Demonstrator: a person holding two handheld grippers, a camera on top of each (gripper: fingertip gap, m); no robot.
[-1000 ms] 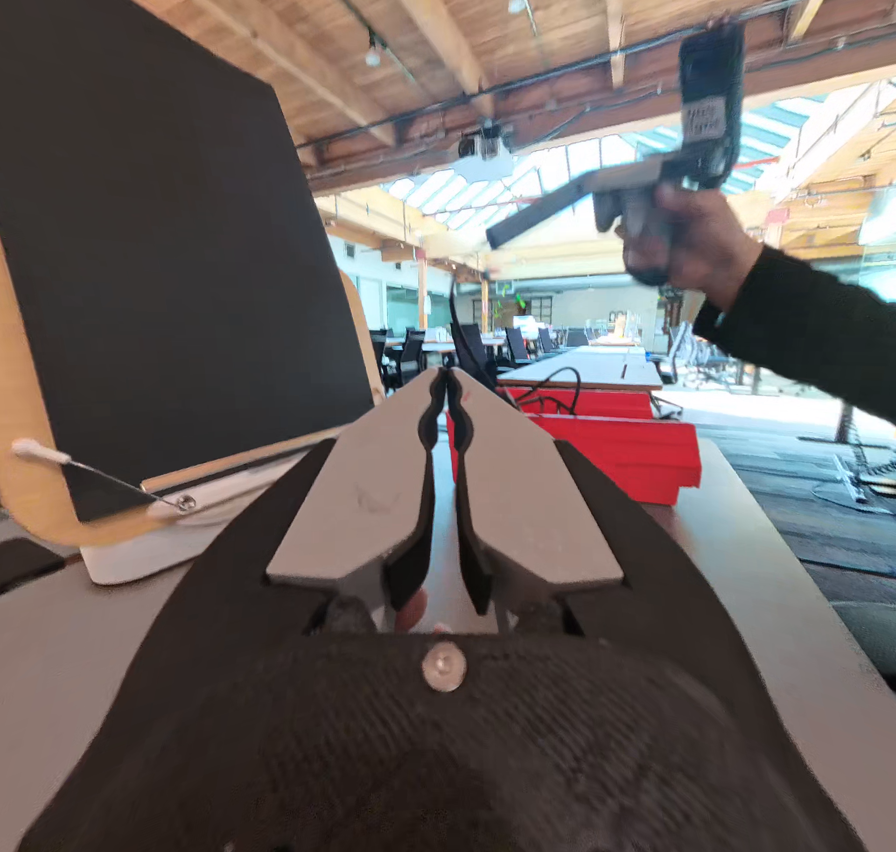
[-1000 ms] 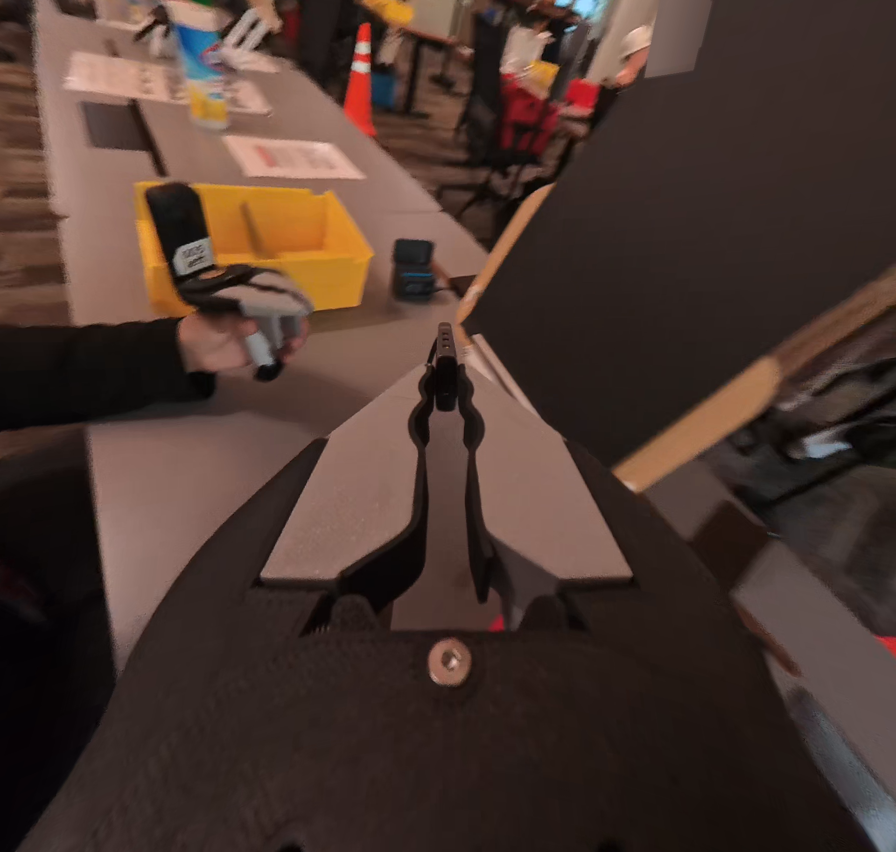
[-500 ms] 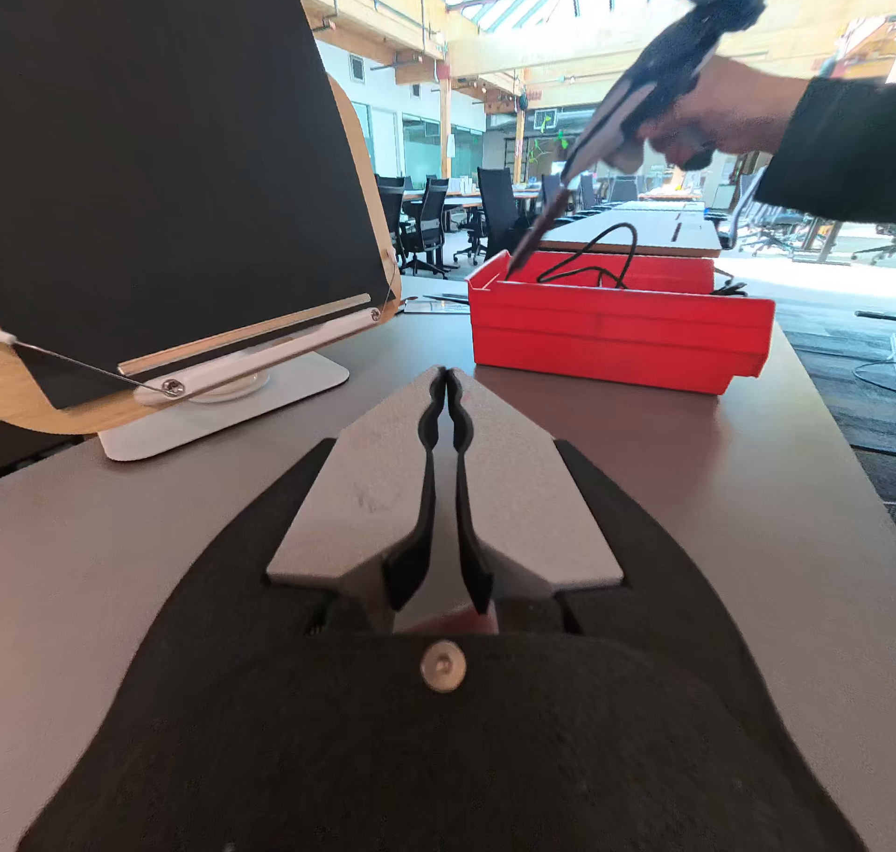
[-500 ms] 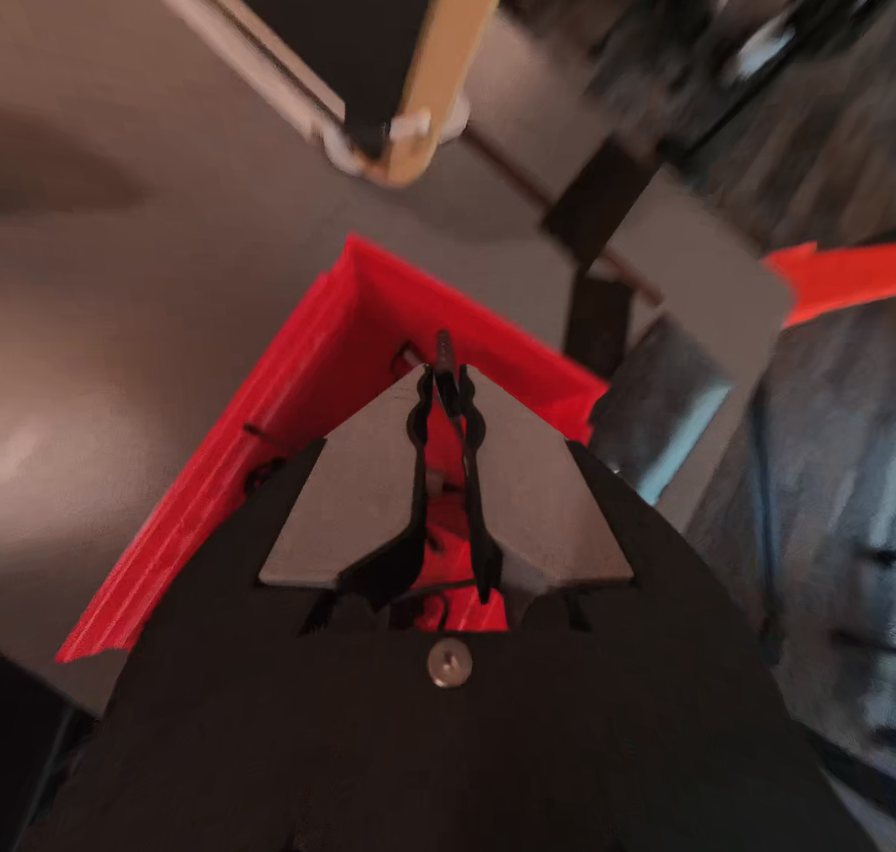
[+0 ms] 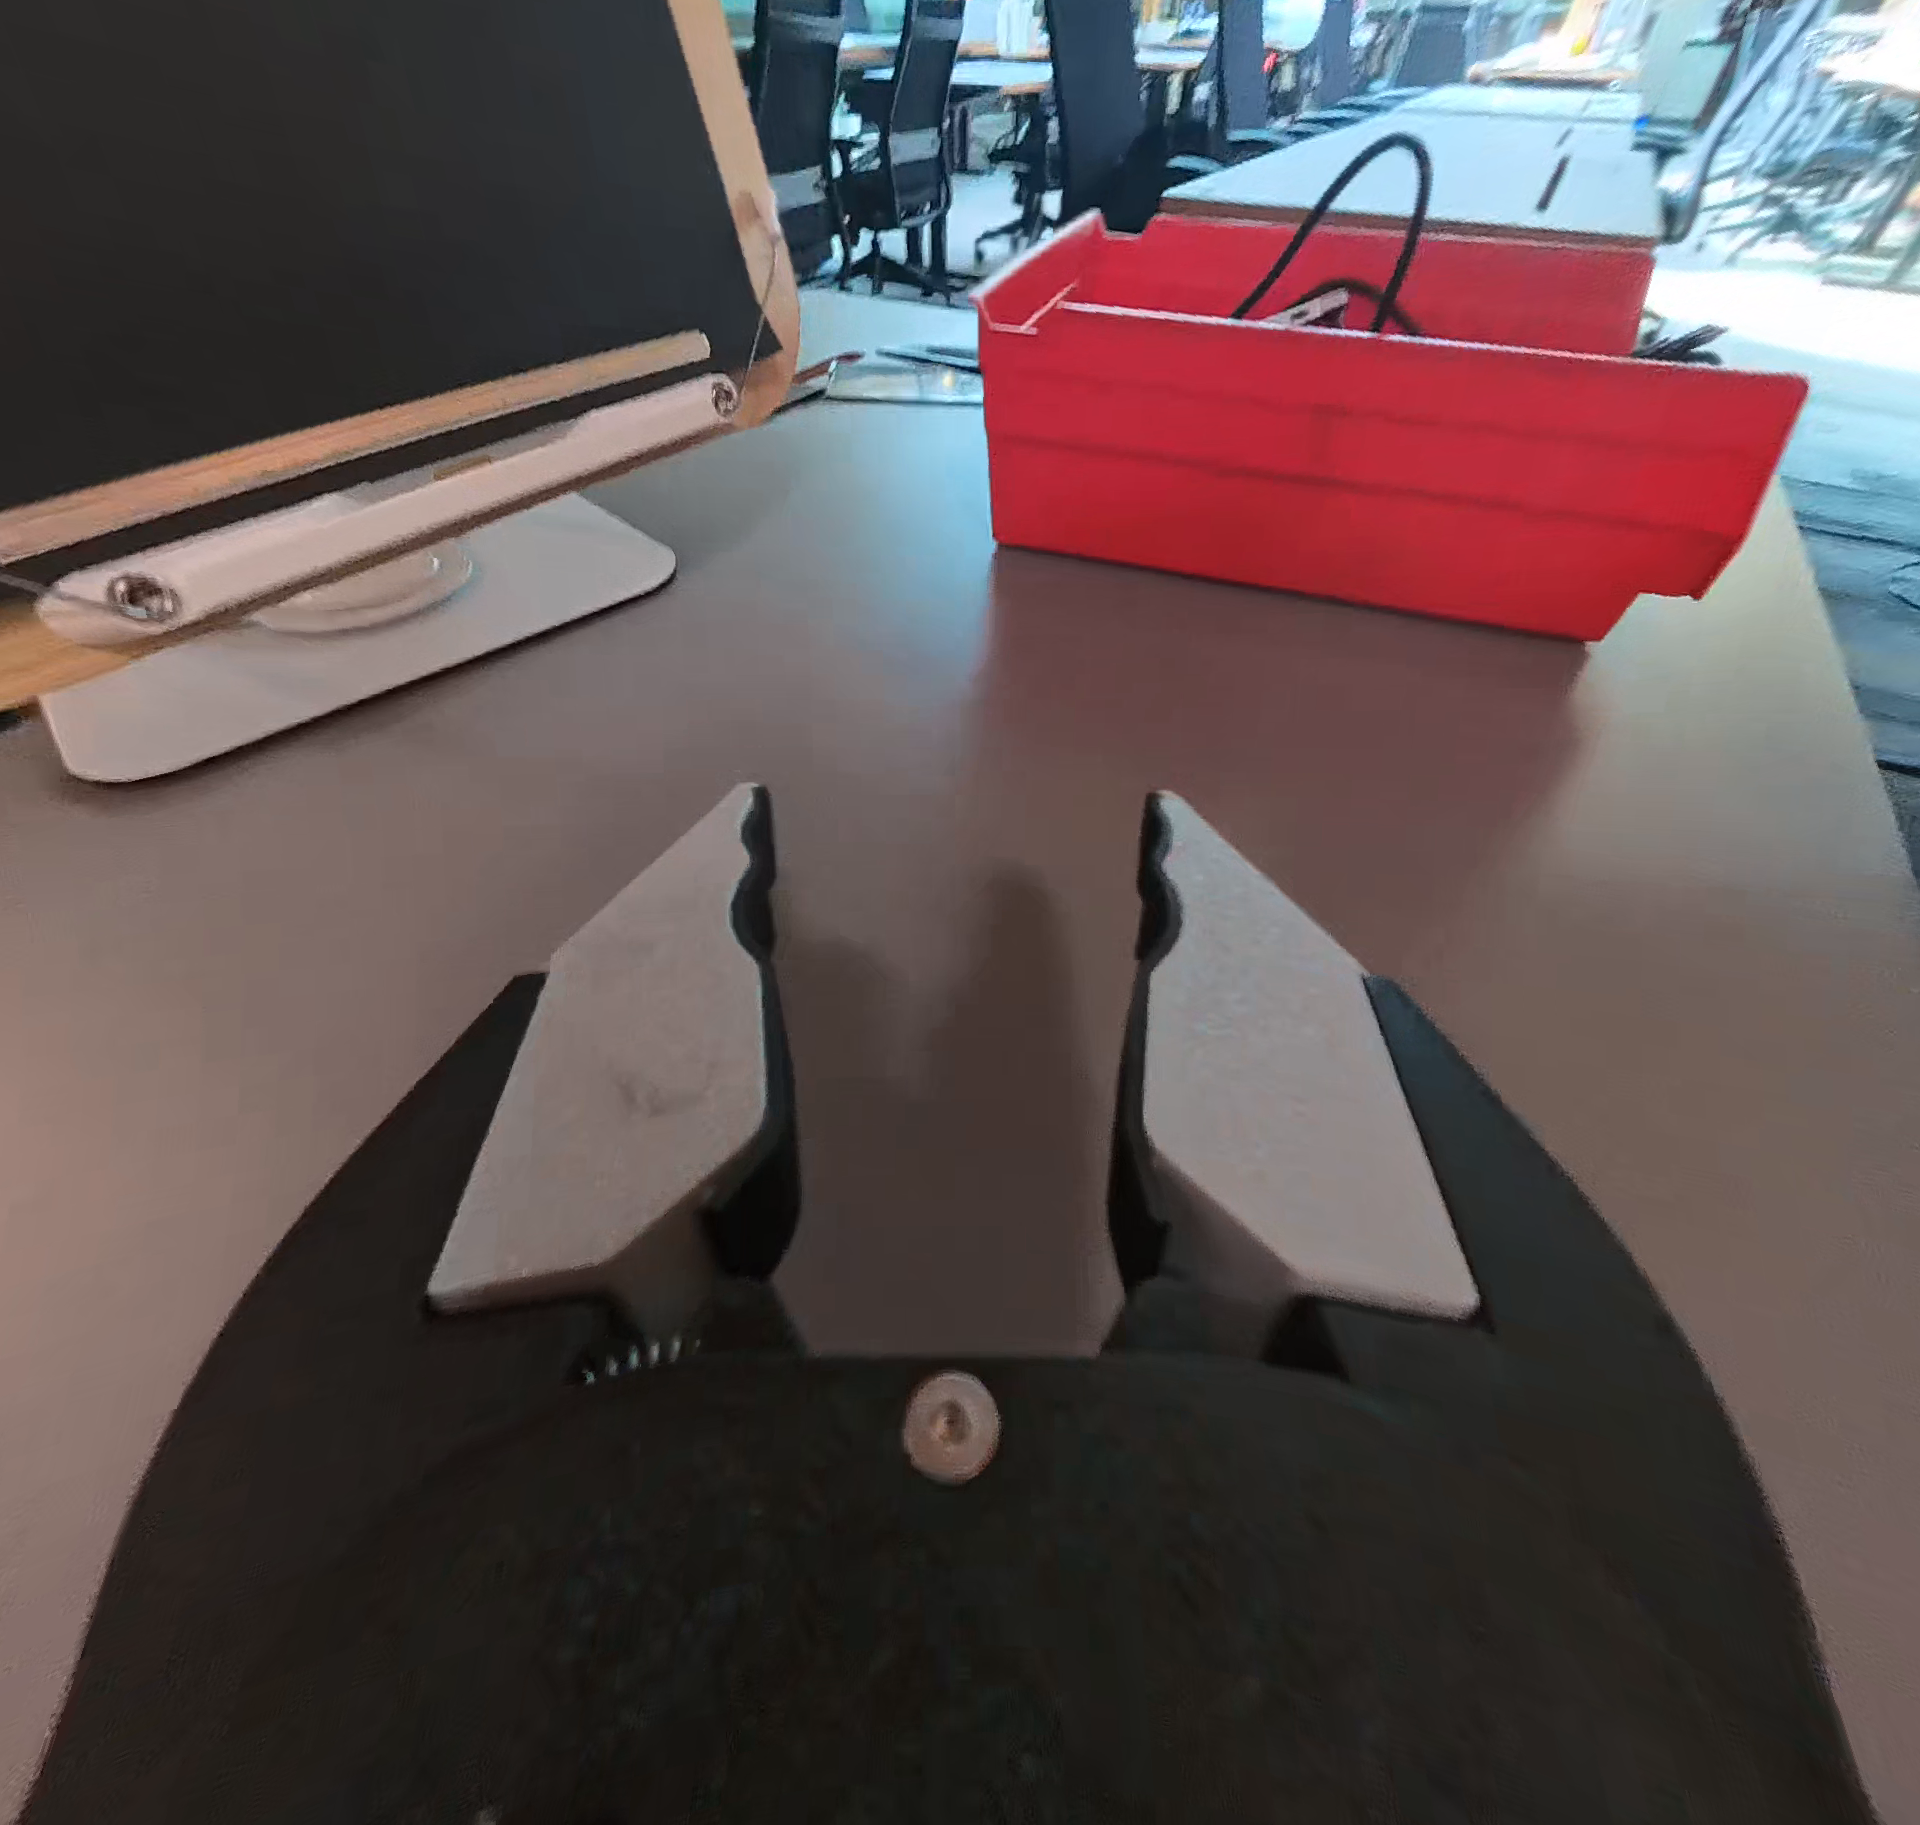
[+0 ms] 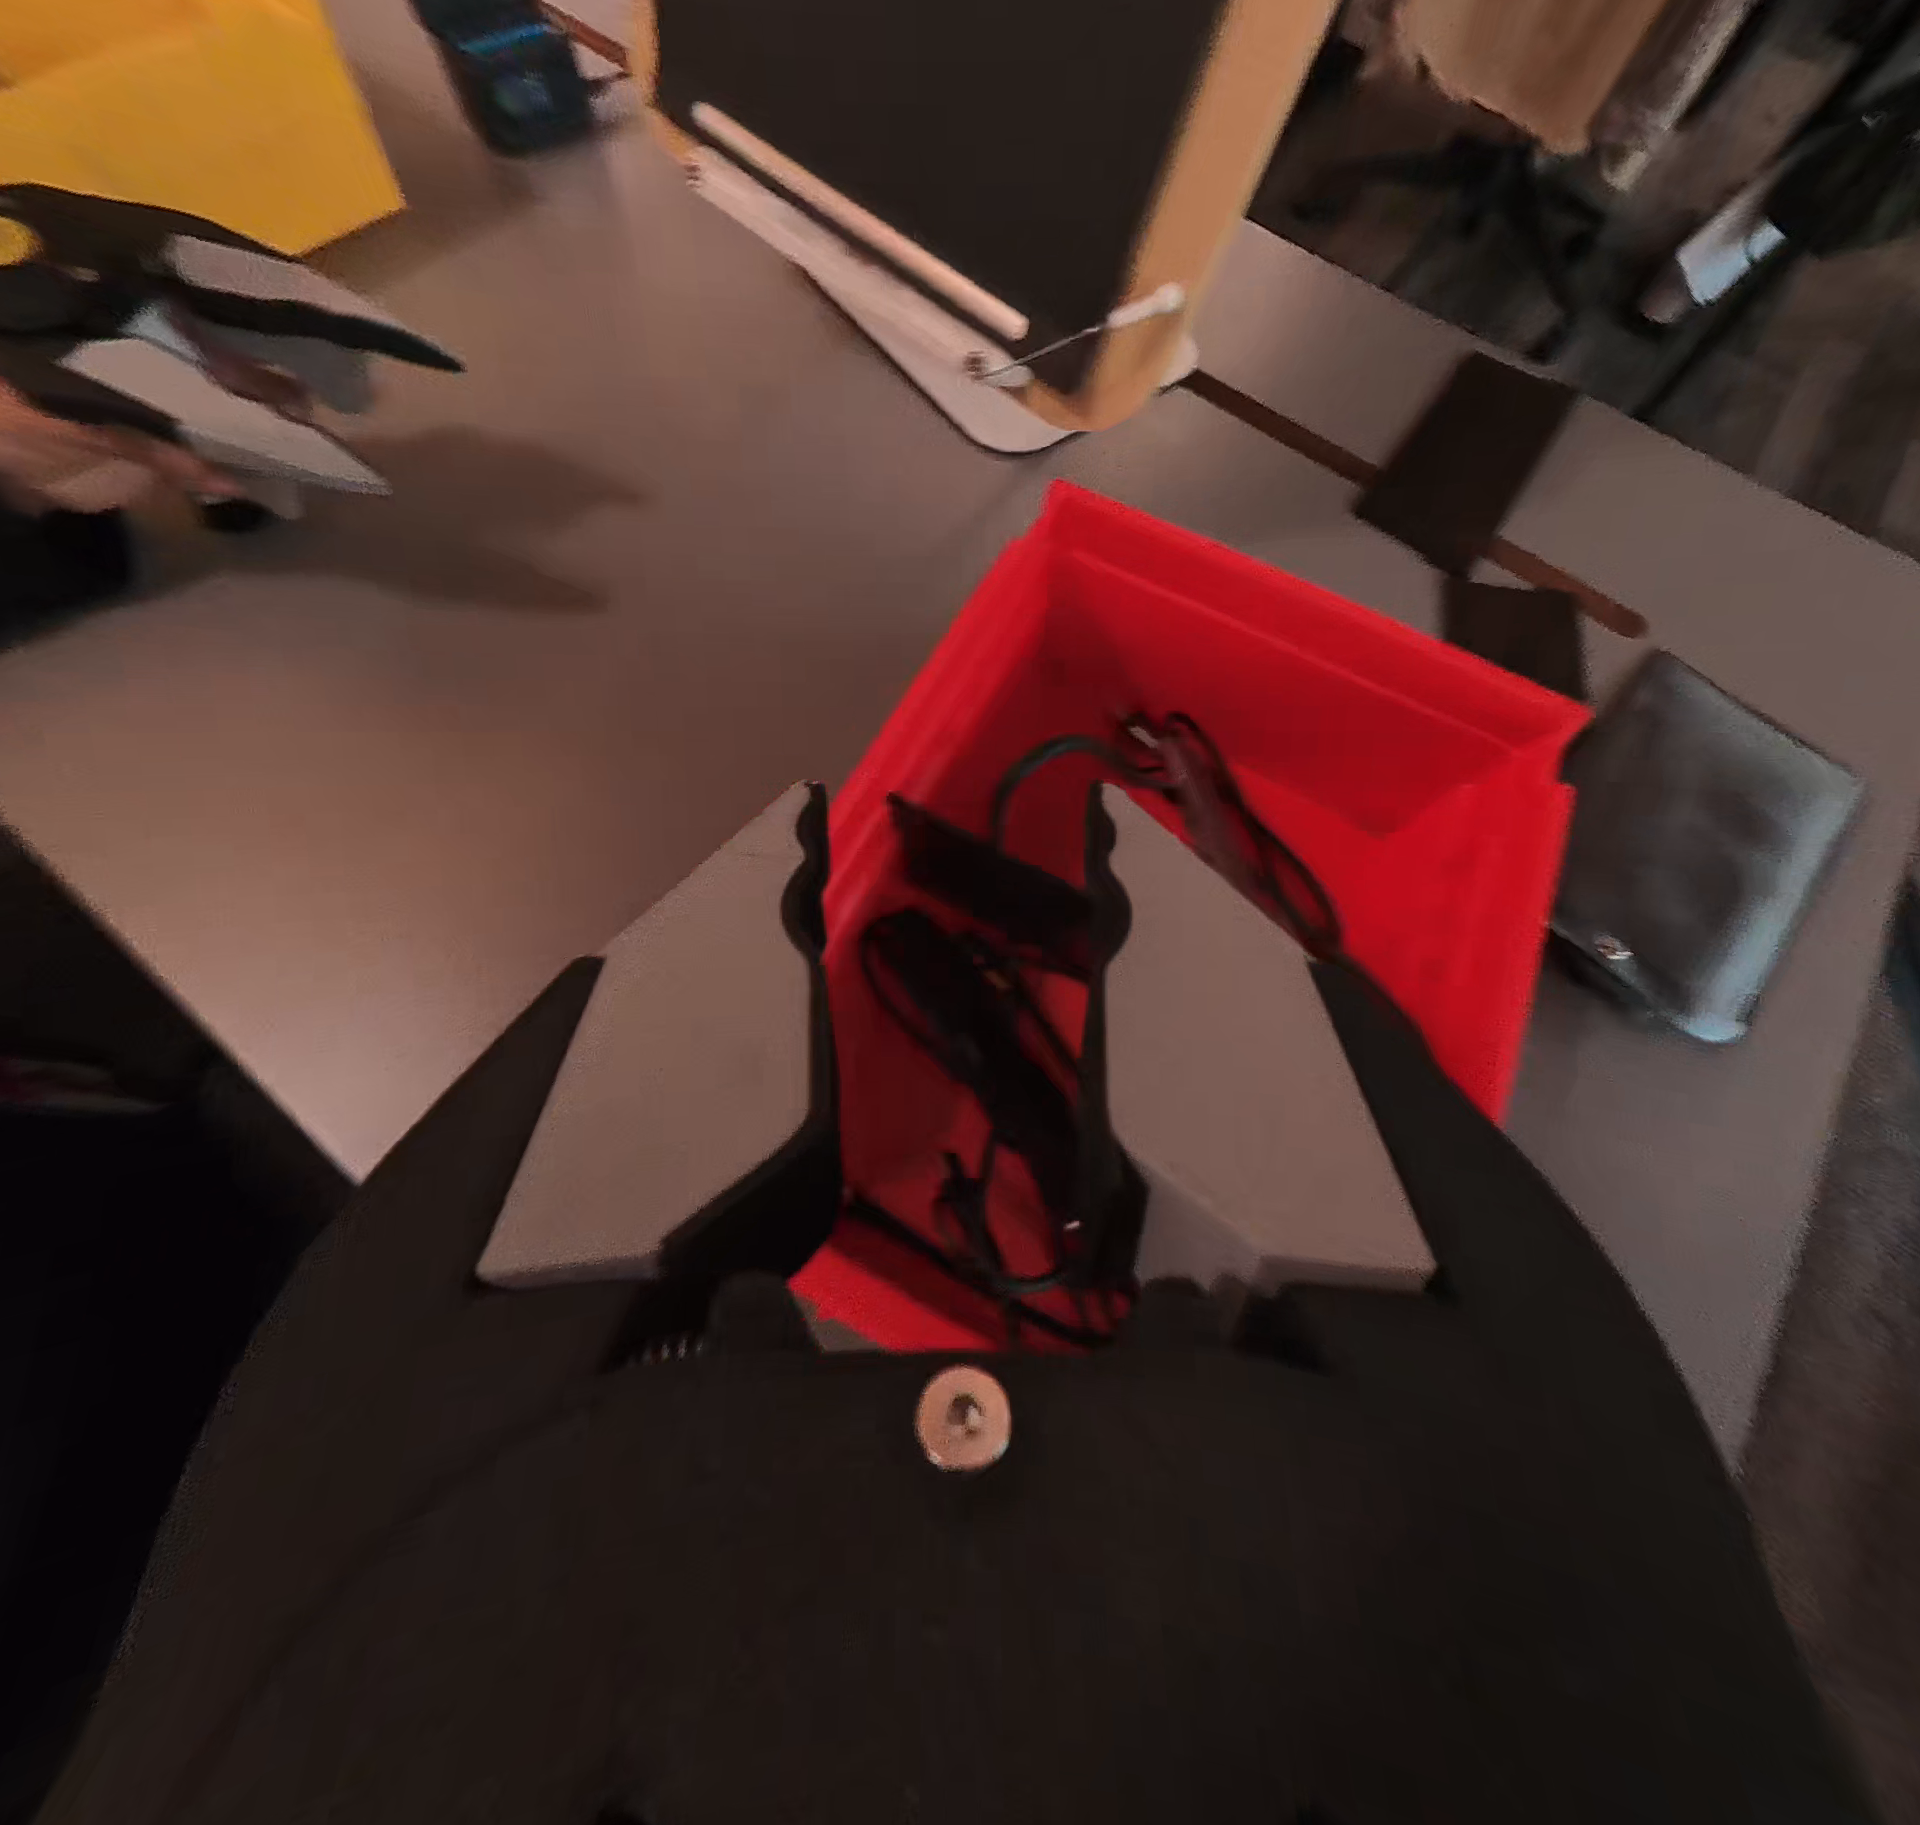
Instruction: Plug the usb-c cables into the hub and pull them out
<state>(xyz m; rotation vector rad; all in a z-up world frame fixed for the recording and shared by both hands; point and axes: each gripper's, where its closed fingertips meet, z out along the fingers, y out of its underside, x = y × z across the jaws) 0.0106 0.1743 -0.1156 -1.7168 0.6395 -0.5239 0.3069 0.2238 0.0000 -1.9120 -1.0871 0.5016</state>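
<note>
A red bin [image 5: 1351,466] stands on the grey table [image 5: 935,674]; a black cable [image 5: 1361,206] loops out of it. In the right wrist view the red bin [image 6: 1299,674] holds a dark hub [image 6: 987,871] and tangled black cables [image 6: 997,1069]. My right gripper [image 6: 956,799] is open and empty, above the bin and pointing down into it. My left gripper [image 5: 956,799] is open and empty, low over the table, well short of the bin. It also shows blurred at the left of the right wrist view [image 6: 312,341].
A black board on a wooden stand with a white base [image 5: 343,612] stands at the left. A yellow bin [image 6: 177,102] and a small black device [image 6: 499,61] sit farther off. A dark wallet-like case [image 6: 1704,840] lies beside the red bin. Across from one pair of fingers to the other is roughly 35 cm.
Both grippers were shut and are now open. The right gripper, shut on a small dark piece earlier, swung over the red bin and is now empty. The left gripper came down toward the table.
</note>
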